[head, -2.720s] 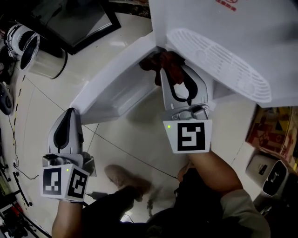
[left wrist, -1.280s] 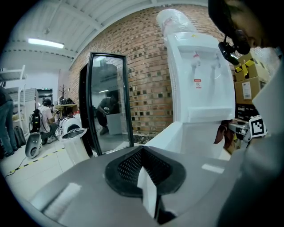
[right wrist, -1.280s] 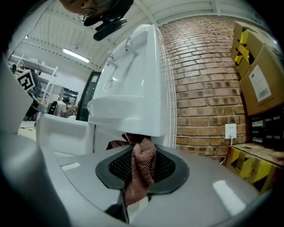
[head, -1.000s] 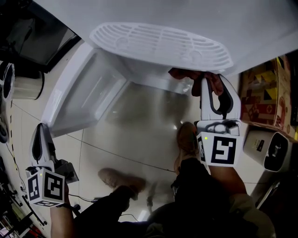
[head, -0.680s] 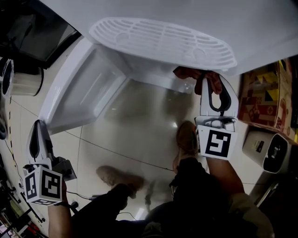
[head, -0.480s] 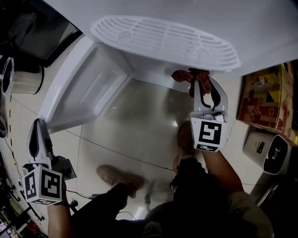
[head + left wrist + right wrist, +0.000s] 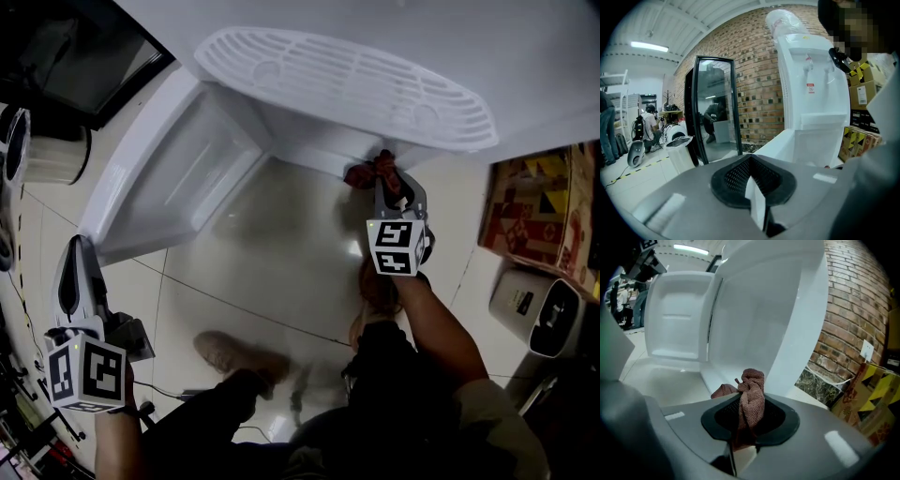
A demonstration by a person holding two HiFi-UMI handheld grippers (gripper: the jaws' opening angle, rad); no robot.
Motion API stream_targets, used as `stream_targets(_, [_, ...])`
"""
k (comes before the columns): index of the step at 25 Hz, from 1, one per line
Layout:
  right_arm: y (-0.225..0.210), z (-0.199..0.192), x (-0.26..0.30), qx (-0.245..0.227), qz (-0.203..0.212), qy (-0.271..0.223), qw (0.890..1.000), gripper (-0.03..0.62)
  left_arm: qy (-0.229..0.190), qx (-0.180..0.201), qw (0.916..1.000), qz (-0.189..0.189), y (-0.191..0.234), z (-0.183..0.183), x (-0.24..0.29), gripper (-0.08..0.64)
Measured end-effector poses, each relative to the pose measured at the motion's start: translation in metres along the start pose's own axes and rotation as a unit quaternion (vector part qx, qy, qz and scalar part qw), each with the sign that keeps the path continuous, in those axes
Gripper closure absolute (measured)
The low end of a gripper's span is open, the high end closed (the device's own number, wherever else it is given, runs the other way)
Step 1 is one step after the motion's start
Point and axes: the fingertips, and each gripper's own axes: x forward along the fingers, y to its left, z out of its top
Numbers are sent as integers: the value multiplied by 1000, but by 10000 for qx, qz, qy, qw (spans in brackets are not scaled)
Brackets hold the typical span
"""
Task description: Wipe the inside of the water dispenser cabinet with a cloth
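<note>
Head view: R tongs [image 7: 386, 178] pinch the cloth [image 7: 361, 174] at the cabinet [image 7: 319, 145] mouth; L tongs [image 7: 79, 246] low, well apart. L gripper view: shut, empty. R gripper view: part-closed on bunched cloth. Thin grip, so wall drag may pull it out, or bare tips scrape.

Head view dim, floor [image 7: 281, 253] glare; gripper views fisheye w/ dark corners; ceiling strip light [image 7: 649, 46].

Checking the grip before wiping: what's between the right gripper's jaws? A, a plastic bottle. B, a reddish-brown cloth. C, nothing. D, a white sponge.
B: in the right gripper view, the right gripper is clamped on a bunched reddish-brown cloth.
</note>
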Motion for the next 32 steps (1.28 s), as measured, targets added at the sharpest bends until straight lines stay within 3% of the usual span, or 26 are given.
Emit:
stream_targets(9, [20, -31, 24, -305, 268, 507, 9979, 489, -10, -3, 10000, -3, -1, -1, -1, 560])
stream_targets(19, [21, -29, 23, -33, 350, 581, 9977, 488, -10, 2, 10000, 14, -1, -1, -1, 560])
stream_targets(22, [26, 1, 6, 216, 426, 195, 9987, 488, -21, 15, 10000, -9, -1, -1, 0, 560])
stream_targets(28, [60, 110, 2, 343, 805, -1074, 9904, 488, -25, 17, 10000, -5, 2, 0, 3, 560])
stream_targets(32, [63, 172, 33, 676, 652, -1481, 9845, 486, -41, -58, 10000, -47, 6, 1, 8, 560])
